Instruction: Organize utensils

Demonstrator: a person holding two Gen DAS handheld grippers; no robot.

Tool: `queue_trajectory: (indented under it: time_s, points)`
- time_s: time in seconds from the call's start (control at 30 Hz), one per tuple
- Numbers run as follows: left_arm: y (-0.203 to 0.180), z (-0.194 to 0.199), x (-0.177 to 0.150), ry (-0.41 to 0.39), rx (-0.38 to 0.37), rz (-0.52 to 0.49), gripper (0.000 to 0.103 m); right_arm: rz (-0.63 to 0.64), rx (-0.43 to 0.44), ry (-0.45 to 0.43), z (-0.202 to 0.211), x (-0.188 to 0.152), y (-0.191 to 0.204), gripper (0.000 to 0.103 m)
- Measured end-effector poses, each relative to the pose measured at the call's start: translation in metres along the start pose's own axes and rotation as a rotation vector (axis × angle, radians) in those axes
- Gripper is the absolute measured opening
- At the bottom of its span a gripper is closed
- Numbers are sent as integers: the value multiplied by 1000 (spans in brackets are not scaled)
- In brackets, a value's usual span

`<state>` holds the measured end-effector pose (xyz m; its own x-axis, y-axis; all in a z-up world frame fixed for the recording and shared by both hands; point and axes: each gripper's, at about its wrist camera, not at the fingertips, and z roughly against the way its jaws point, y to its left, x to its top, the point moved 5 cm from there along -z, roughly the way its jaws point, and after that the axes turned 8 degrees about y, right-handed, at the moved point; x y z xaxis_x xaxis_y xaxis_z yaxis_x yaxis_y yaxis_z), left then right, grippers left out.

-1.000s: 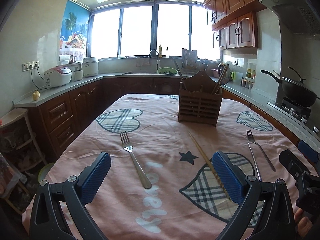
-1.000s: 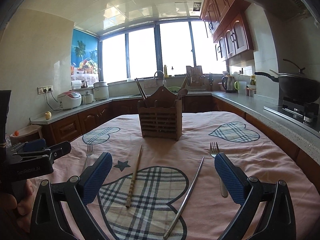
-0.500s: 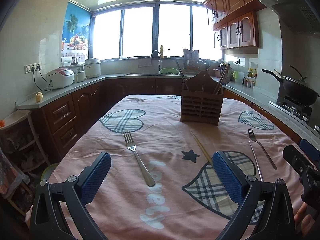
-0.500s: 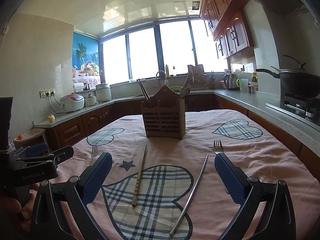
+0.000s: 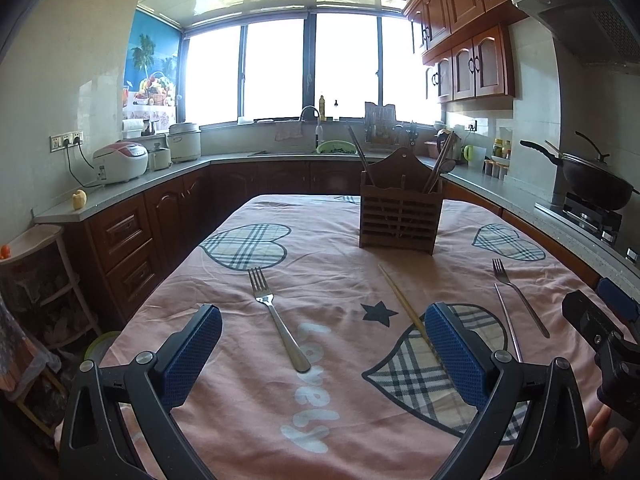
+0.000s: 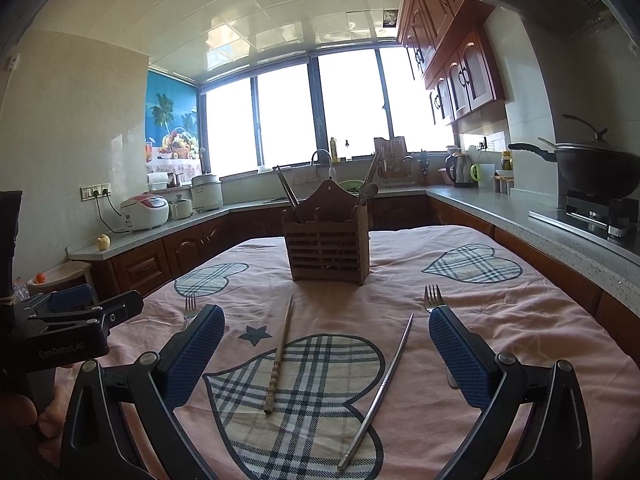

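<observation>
- Utensils lie loose on the pink tablecloth (image 5: 328, 240): a fork (image 5: 276, 316) ahead of my left gripper (image 5: 322, 354), a wooden chopstick (image 6: 279, 354) and a metal chopstick (image 6: 380, 388) side by side on the plaid heart ahead of my right gripper (image 6: 326, 354), and a second fork (image 6: 434, 300) partly hidden behind the right-hand finger.
- The wooden holder (image 6: 326, 250) stands upright past them at mid-table, with a few utensils already leaning out of it.
- Both grippers have their jaws spread wide, holding nothing, hovering above the cloth at the near end.
- I judge the step in hand to be the first pick. The fork sits almost centred between my left pads, so that is the easy one.
- To do it well: come down over the handle's middle, fingers across the shaft rather than along it, and close only once both pads straddle it.
- The fork lies flat on soft cloth; I expect the pads may pinch fabric, so I press lightly.
- The chopsticks are thin and could roll; grip near the thicker end.
- Keep the grippers apart; they are near each other at the table's edge.
</observation>
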<state>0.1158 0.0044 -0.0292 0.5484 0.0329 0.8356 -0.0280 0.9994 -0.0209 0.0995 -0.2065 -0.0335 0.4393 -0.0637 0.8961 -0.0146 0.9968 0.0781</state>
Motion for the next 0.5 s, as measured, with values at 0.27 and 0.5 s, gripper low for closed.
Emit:
queue_trajectory:
  time_s: [0.27,0.5]
  points:
    - [1,2,0,-4,2,-4,102,7,3,-6,3,0,3,103]
    - [1,4,-1,-9,3,-4,102,13,7,-16,5,1,6,103]
